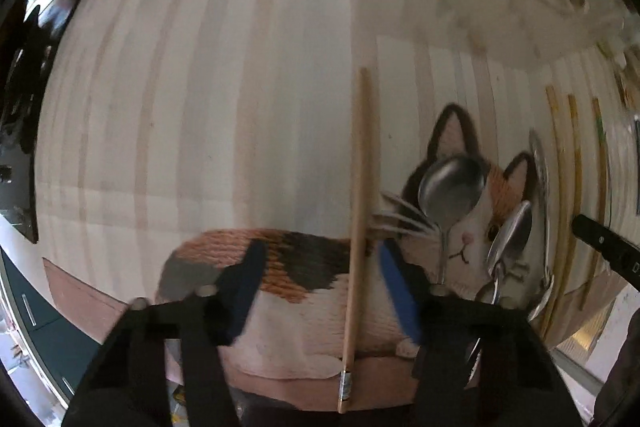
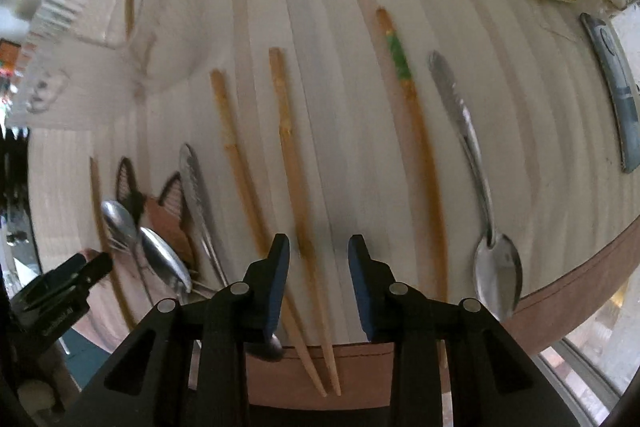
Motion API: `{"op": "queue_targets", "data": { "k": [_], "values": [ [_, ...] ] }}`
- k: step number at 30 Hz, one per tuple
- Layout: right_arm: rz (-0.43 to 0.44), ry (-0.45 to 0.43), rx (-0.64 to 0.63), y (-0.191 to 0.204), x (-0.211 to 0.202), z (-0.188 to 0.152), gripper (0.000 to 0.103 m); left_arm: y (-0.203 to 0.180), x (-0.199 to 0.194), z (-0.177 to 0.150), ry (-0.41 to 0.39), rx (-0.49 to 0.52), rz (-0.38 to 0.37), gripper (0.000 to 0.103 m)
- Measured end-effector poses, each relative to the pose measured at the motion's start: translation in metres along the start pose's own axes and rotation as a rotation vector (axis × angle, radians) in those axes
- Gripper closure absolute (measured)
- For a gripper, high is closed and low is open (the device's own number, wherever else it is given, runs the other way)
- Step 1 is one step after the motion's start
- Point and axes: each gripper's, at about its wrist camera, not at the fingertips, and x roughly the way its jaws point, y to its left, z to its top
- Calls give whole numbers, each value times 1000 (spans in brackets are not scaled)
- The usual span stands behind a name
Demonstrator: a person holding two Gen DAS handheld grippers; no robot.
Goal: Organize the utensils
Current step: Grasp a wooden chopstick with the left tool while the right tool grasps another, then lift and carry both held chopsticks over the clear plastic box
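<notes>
Right gripper [image 2: 318,281] jaws apart over two chopsticks [image 2: 298,211] at table [image 2: 460,7] front edge; left gripper [image 1: 320,291] jaws apart astride wooden chopstick [image 1: 357,227]

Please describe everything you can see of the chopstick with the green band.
The chopstick with the green band is a long, slim stick, apparently of light brown wood, with a green painted band near its thicker far end. It lies flat on the pale striped table, pointing toward the near edge, between a plain chopstick and a metal spoon. Nothing touches it; the right gripper is open beside it.
</notes>
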Motion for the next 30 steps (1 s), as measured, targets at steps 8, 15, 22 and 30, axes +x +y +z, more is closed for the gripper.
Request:
{"op": "queue_targets", "data": {
  "k": [8,15,22,30],
  "values": [
    [-82,1,-3,-11,5,-8,97,16,1,6,-41,-10,2,98],
    [-93,21,-18,-15,8,-11,96,22,1,12,-45,9,3,97],
    [-82,27,-20,-14,10,-11,95,26,1,15,-44,10,4,97],
    [-90,21,-16,-14,8,-12,96,19,1,8,-54,4,9,98]
  ]
}}
